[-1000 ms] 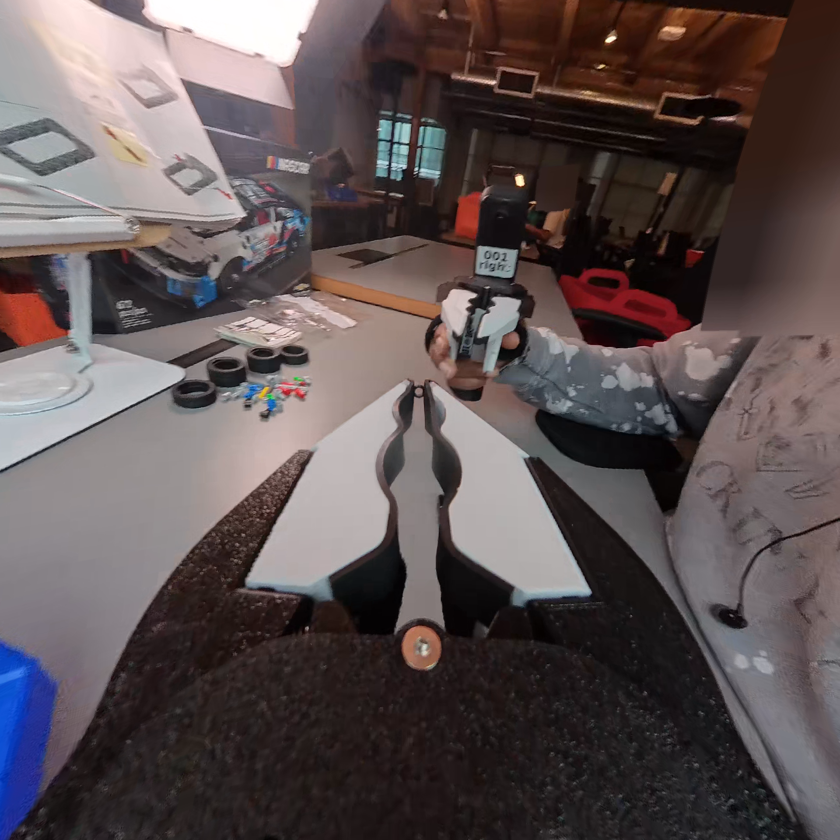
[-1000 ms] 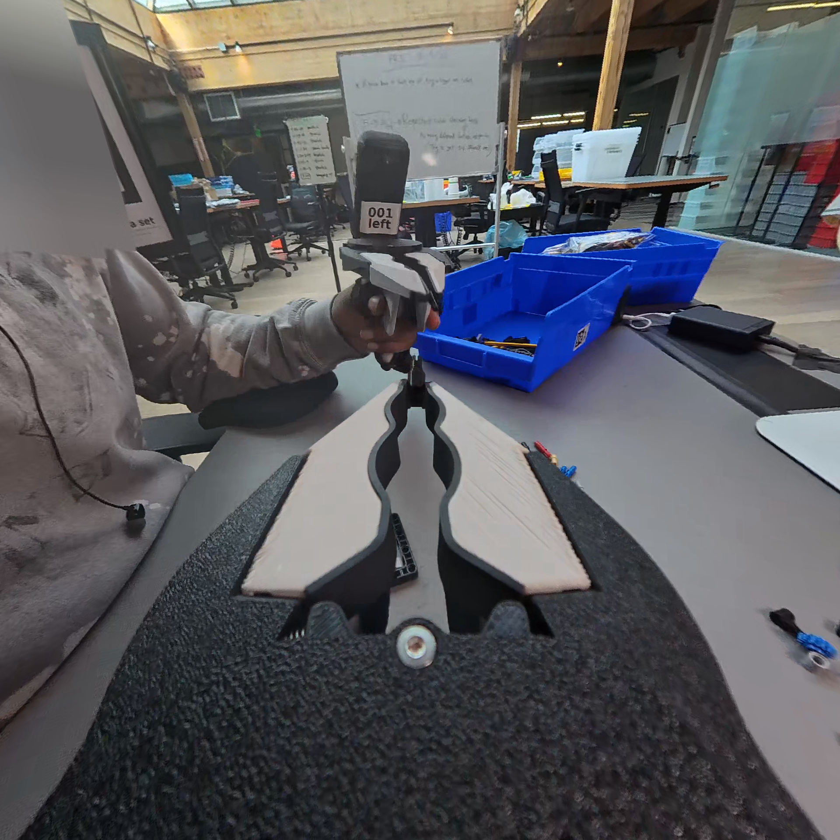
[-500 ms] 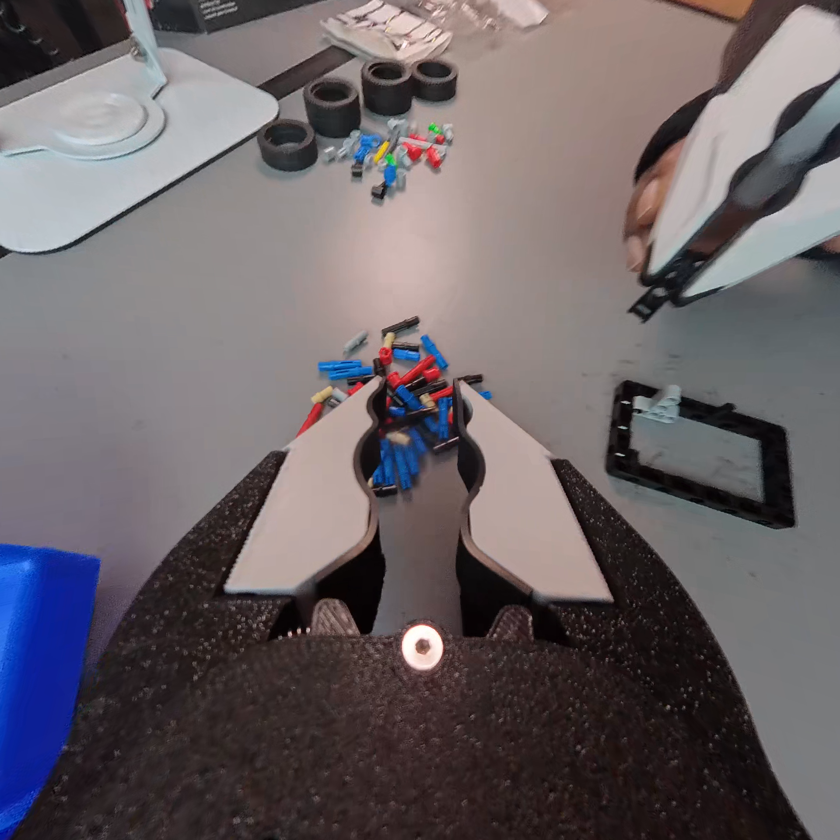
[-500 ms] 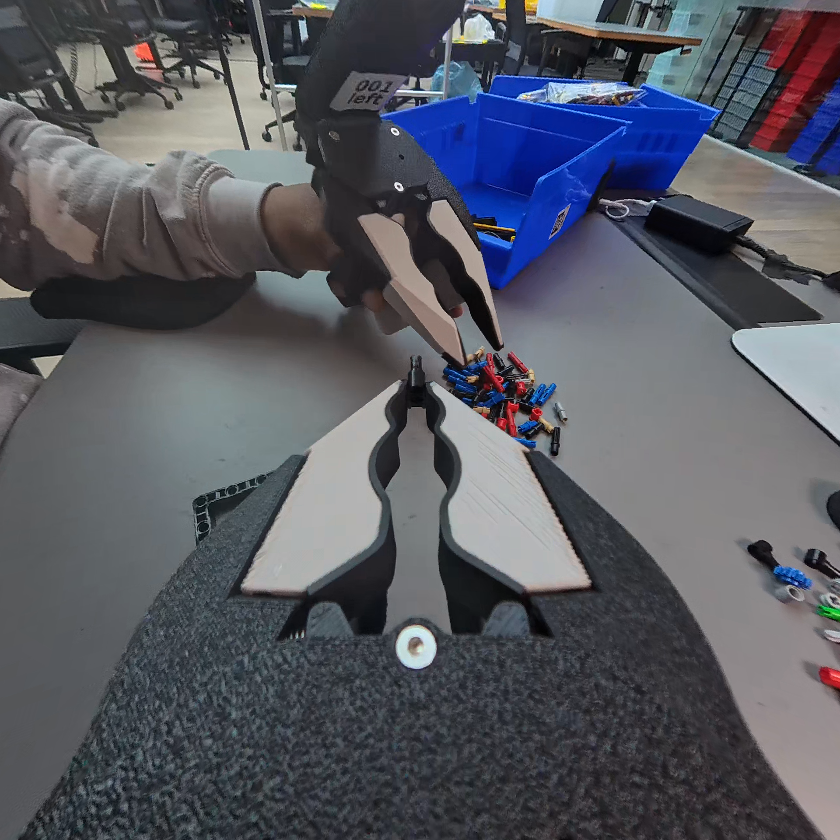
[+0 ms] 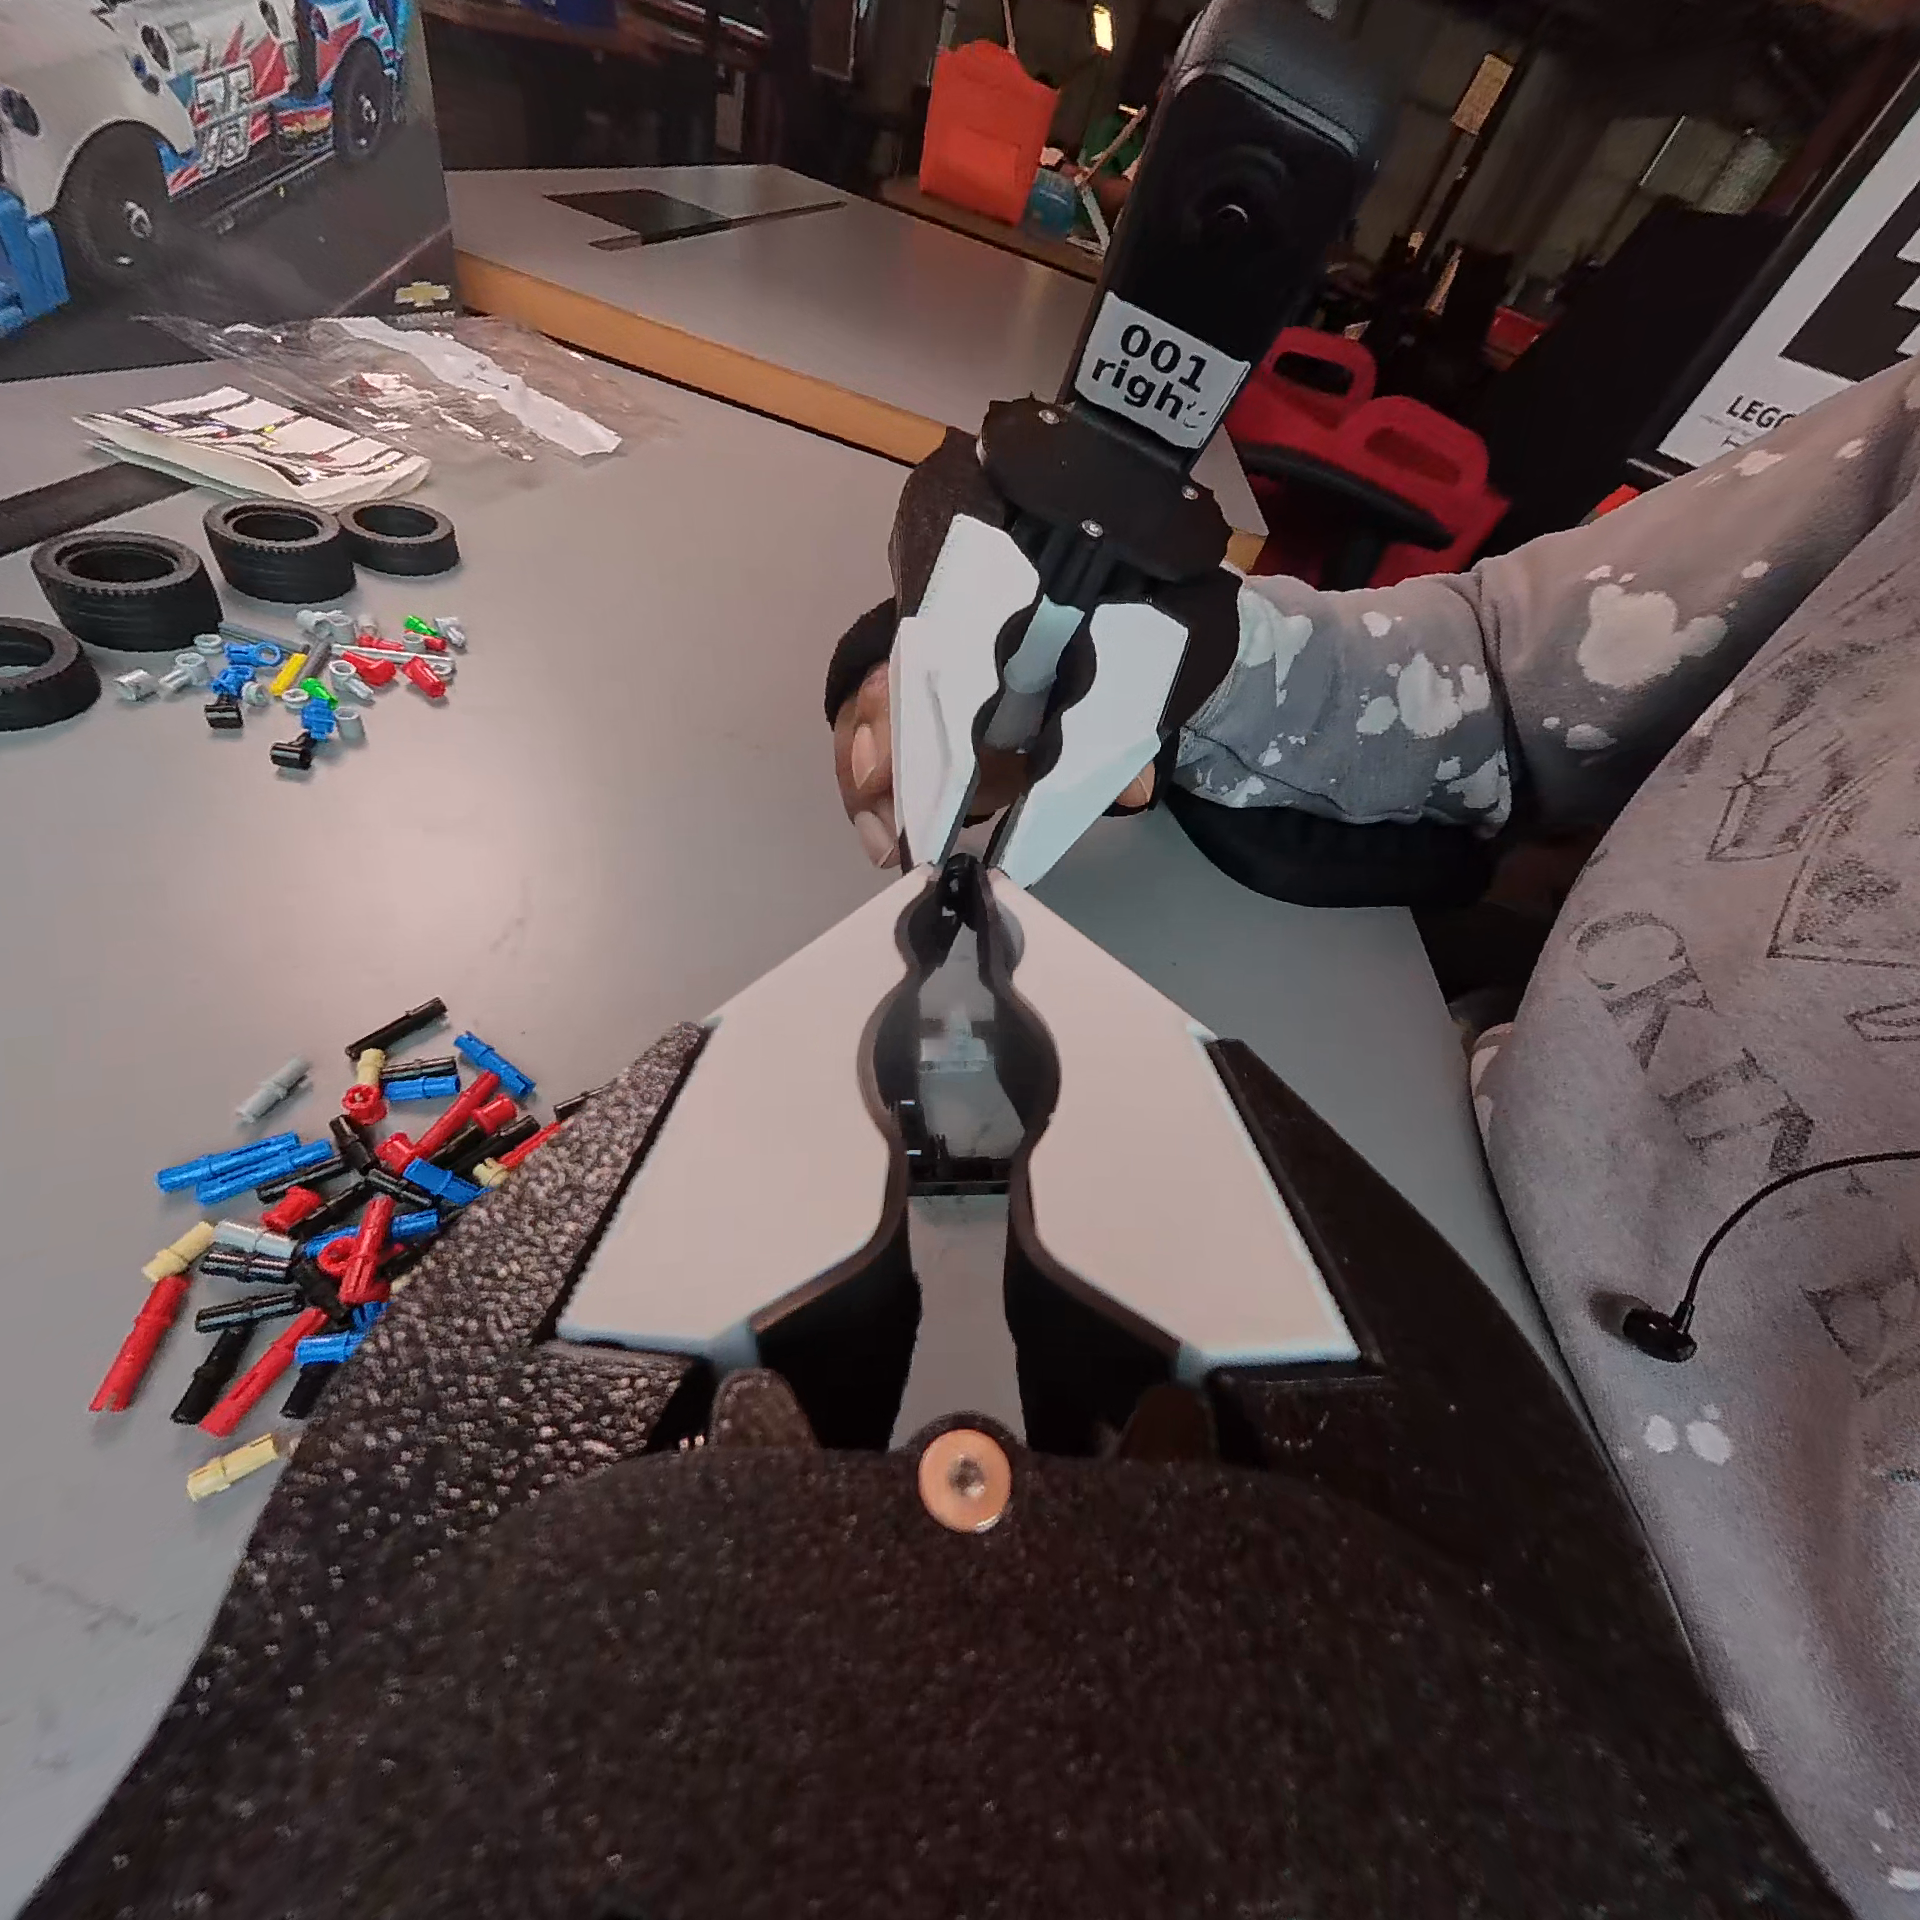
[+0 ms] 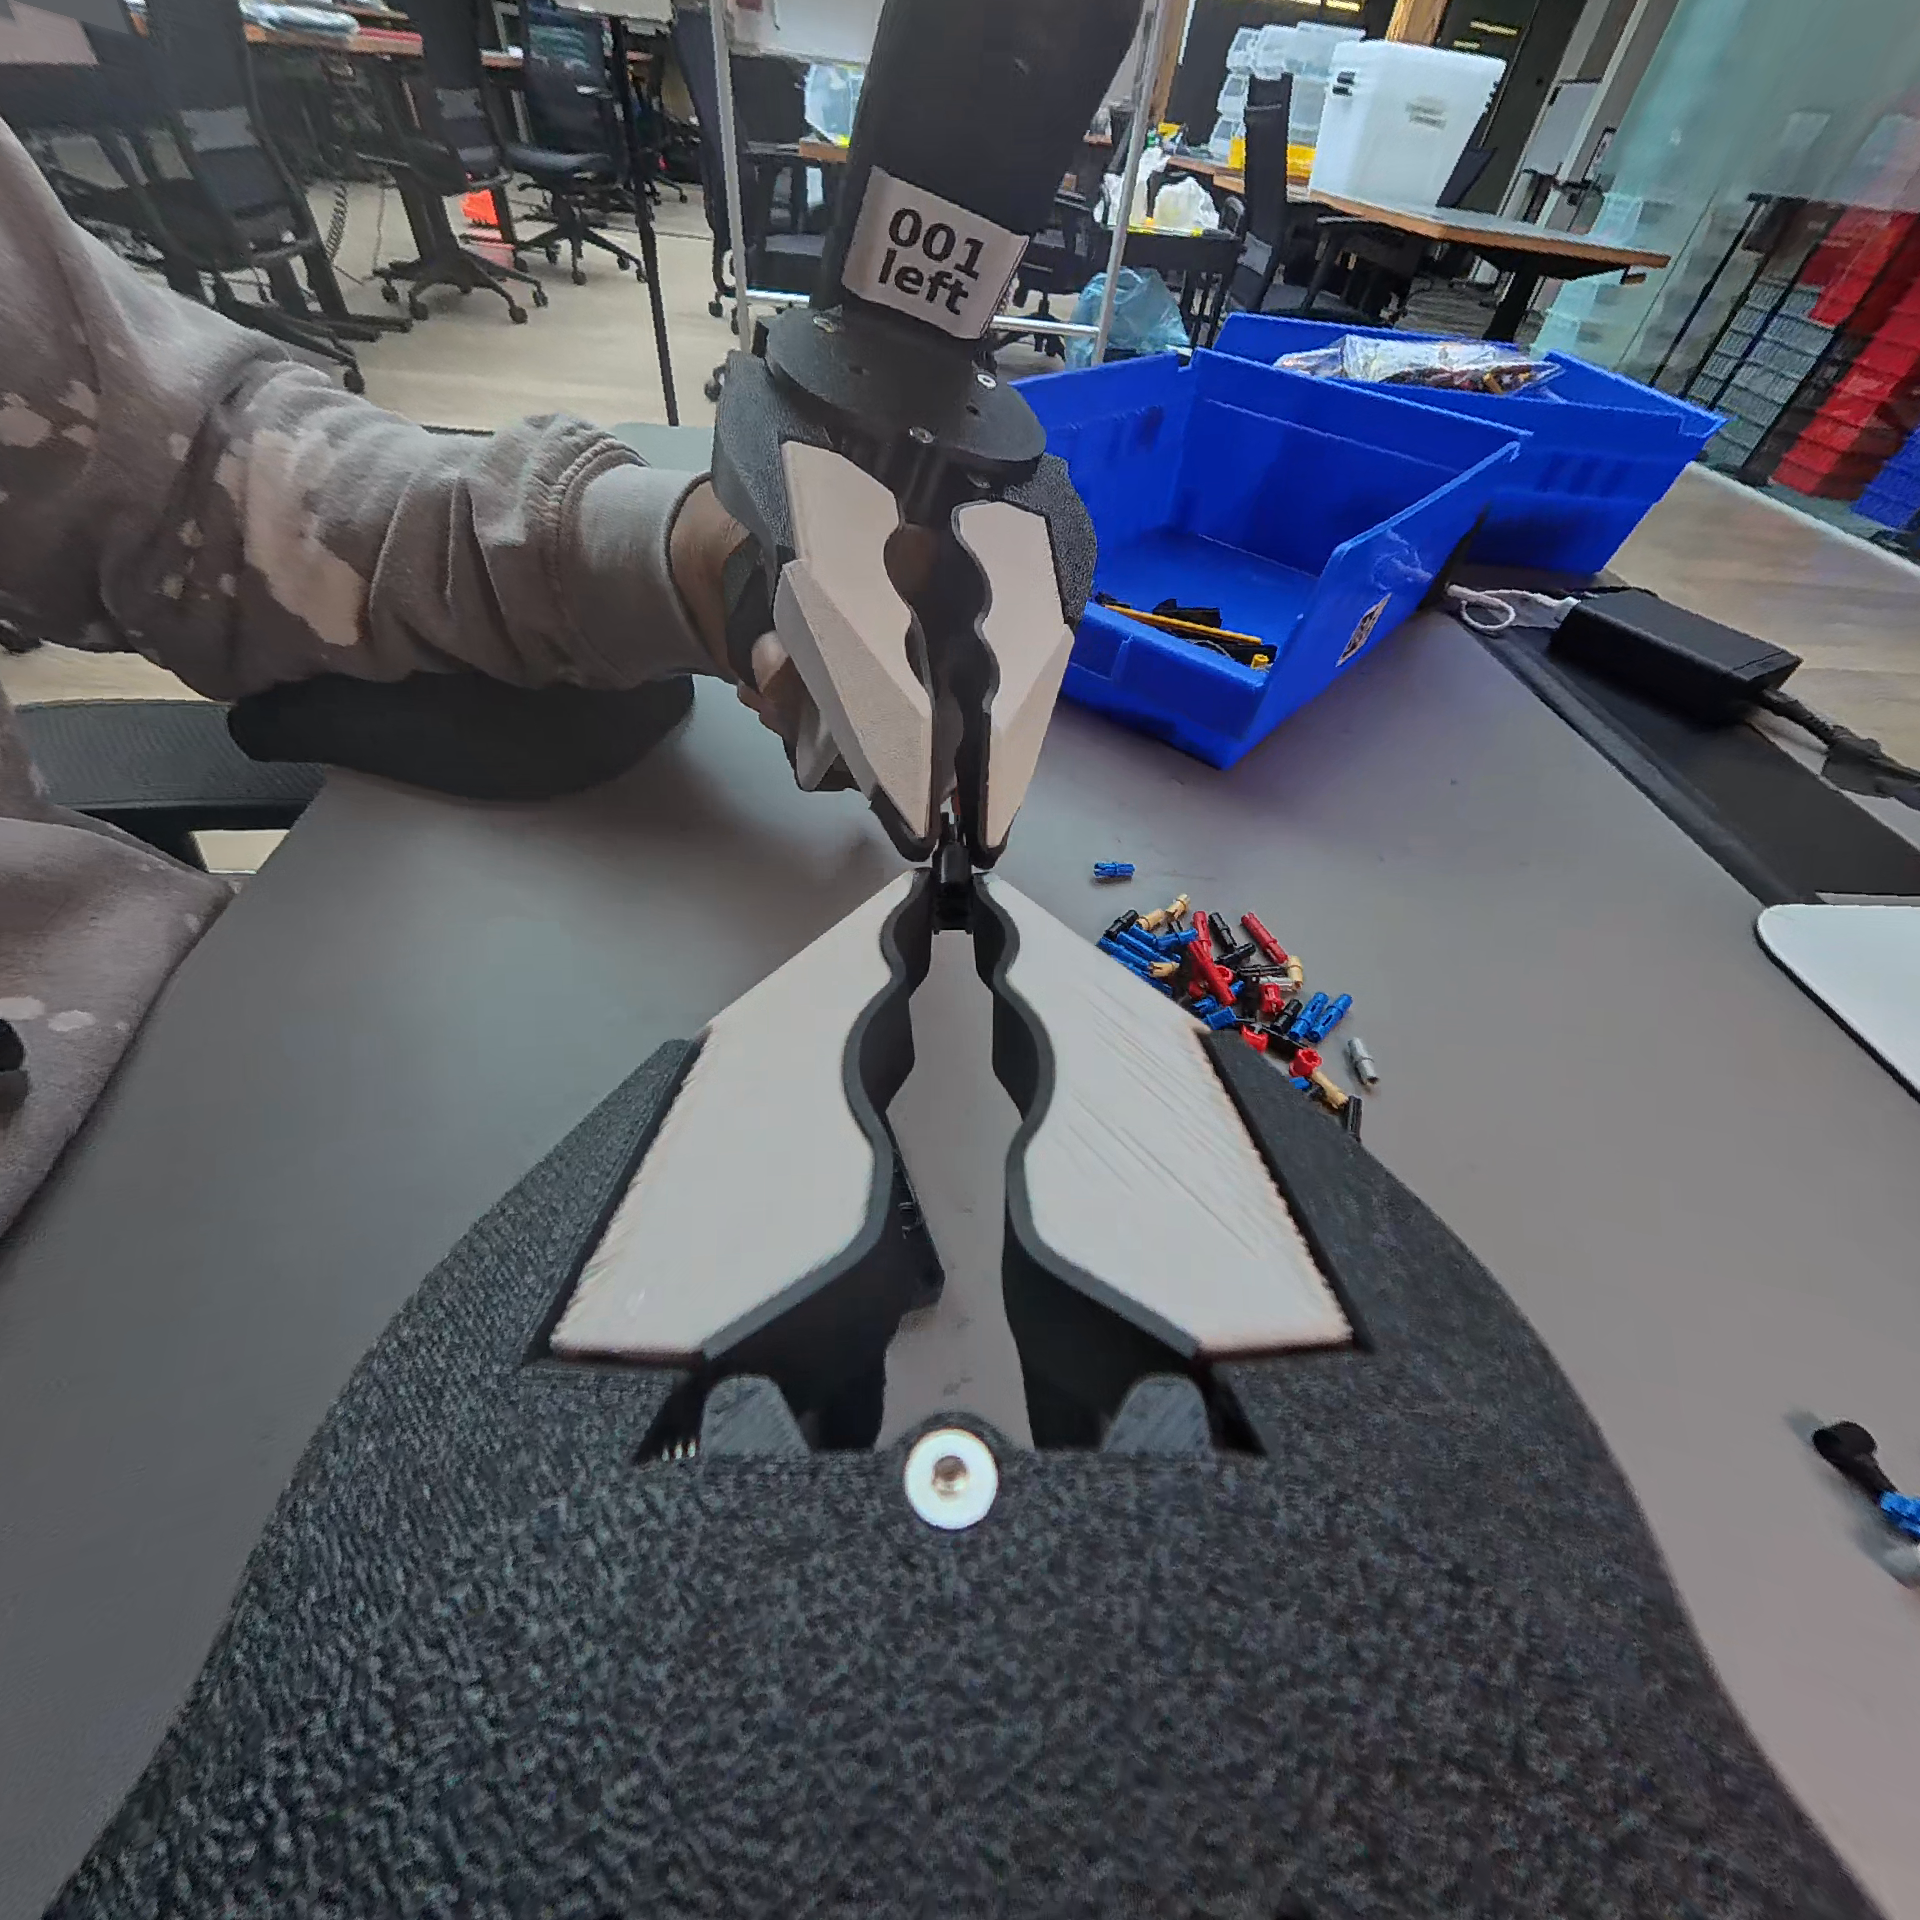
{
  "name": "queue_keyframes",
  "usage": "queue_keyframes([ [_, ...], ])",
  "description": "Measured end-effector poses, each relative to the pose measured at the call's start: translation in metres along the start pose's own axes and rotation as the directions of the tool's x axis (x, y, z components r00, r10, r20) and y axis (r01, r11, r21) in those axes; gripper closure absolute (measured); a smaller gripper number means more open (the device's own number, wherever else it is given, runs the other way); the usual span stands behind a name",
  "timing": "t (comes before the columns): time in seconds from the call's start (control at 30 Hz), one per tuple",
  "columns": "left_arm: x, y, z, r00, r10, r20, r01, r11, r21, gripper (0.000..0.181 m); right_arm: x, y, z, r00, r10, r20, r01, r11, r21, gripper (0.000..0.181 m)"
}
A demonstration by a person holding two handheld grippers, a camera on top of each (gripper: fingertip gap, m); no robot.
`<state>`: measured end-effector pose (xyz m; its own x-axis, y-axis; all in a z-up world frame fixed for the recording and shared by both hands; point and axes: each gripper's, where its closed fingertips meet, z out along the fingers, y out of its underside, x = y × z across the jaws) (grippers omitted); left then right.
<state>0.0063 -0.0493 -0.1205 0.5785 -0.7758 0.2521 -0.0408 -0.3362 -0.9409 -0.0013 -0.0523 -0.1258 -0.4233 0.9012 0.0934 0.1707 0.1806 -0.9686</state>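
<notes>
grey table | loose pile of blue/red/black pins near front edge | 4 tyres + sm. mixed bits further back | sticker sheet, clear bags behind | blue bins, blk adapter on far side

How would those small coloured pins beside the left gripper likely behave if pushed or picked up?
The coloured pins look like round rigid plastic rods, so a nudged one would probably roll across the smooth table. They are tiny and likely very light, so the loose pile may scatter. Their narrow shafts could slip or twist in a pinch.
</notes>
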Motion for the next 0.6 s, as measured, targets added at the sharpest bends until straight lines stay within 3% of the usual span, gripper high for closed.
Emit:
queue_keyframes([
  [0.33,0.009,-0.009,-0.002,0.999,0.030,-0.014,-0.029,0.999,0.042,0.178,-0.005,-0.012,-0.004,0.999,0.026,0.037,-0.028,0.998,0.048,0.174],
  [0.4,0.013,-0.015,-0.005,0.999,0.034,-0.036,-0.031,0.997,0.067,0.178,-0.007,-0.022,-0.009,0.995,0.061,0.076,-0.069,0.992,0.110,0.174],
  [0.47,0.008,-0.037,-0.027,0.999,0.052,-0.009,-0.049,0.980,0.193,0.177,0.005,-0.027,-0.027,0.990,0.109,0.085,-0.122,0.980,0.155,0.175],
  [0.53,-0.008,-0.069,-0.081,0.997,0.035,0.069,-0.059,0.926,0.374,0.181,0.028,-0.032,-0.058,0.987,0.155,0.052,-0.163,0.963,0.213,0.175],
  [0.6,-0.033,-0.058,-0.098,0.973,0.037,0.226,-0.106,0.948,0.301,0.181,0.042,-0.034,-0.071,0.987,0.161,0.002,-0.157,0.960,0.231,0.175],
])
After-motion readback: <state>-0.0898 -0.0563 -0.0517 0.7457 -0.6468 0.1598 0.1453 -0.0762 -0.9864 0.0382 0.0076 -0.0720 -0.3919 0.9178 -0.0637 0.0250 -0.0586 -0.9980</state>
